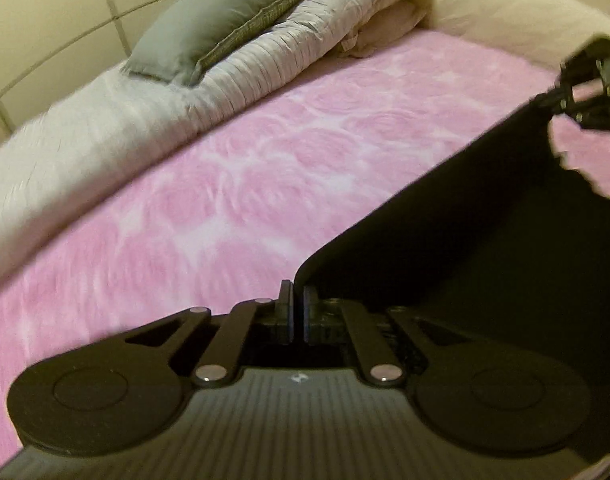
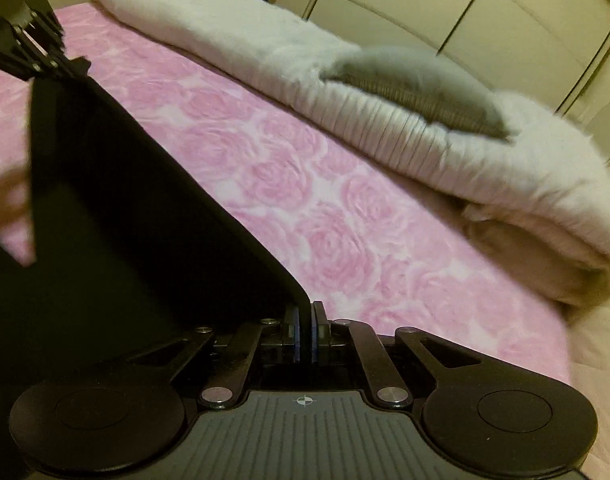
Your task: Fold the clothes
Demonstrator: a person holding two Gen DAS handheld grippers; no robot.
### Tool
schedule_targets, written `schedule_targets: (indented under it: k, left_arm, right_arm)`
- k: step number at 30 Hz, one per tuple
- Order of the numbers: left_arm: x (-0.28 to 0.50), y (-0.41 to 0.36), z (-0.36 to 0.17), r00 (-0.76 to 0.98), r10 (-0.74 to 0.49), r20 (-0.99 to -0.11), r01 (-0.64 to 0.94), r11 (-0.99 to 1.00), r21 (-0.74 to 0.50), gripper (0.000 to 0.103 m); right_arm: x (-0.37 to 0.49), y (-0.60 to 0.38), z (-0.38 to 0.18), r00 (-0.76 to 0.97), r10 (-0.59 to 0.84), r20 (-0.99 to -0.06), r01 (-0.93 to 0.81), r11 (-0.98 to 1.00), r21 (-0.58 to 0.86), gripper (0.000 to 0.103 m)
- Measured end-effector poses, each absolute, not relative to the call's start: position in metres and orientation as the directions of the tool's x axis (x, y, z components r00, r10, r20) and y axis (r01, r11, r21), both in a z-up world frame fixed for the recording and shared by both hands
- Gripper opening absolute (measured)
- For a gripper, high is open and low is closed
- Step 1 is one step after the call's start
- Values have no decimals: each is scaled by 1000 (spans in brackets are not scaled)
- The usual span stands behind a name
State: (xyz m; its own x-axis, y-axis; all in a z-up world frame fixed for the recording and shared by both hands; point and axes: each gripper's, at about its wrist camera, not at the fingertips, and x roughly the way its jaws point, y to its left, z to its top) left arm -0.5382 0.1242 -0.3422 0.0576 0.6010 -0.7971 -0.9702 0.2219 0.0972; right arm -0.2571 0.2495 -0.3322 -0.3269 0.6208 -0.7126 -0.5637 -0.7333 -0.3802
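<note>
A black garment (image 1: pixel 465 232) is stretched taut in the air between my two grippers, above a pink rose-patterned blanket (image 1: pixel 233 184). My left gripper (image 1: pixel 299 292) is shut on one corner of the garment. My right gripper (image 2: pixel 305 312) is shut on the other corner of the garment (image 2: pixel 145 208). In the left wrist view the right gripper (image 1: pixel 585 92) shows at the far right, holding the cloth's far end. In the right wrist view the left gripper (image 2: pixel 41 52) shows at the upper left. The garment's lower part hangs out of sight.
A folded white quilt (image 1: pixel 233 80) lies along the far side of the bed with a grey pillow (image 1: pixel 225 24) on it; both also show in the right wrist view (image 2: pixel 385 128). A cream wardrobe (image 2: pixel 485 8) stands behind. The pink blanket (image 2: pixel 305 184) covers the bed.
</note>
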Motion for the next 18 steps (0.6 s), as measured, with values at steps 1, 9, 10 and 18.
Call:
schedule_targets:
  k: [1, 9, 10, 18]
  left_arm:
    - [-533, 100, -340, 63, 583, -810, -978, 198, 65, 3]
    - [-495, -18, -377, 116, 382, -917, -986, -69, -153, 7]
    - [-494, -21, -378, 110, 390, -914, -983, -91, -157, 7]
    - [-480, -49, -382, 40, 438, -898, -961, -228, -154, 18]
  right_arm:
    - [-254, 224, -329, -316, 615, -723, -566, -734, -376, 3]
    - [-250, 83, -387, -28, 418, -908, -560, -759, -332, 9]
    - [-250, 74, -394, 1, 402, -916, -563, -757, -332, 10]
    - [-236, 56, -408, -3, 381, -925, -651, -702, -287, 41]
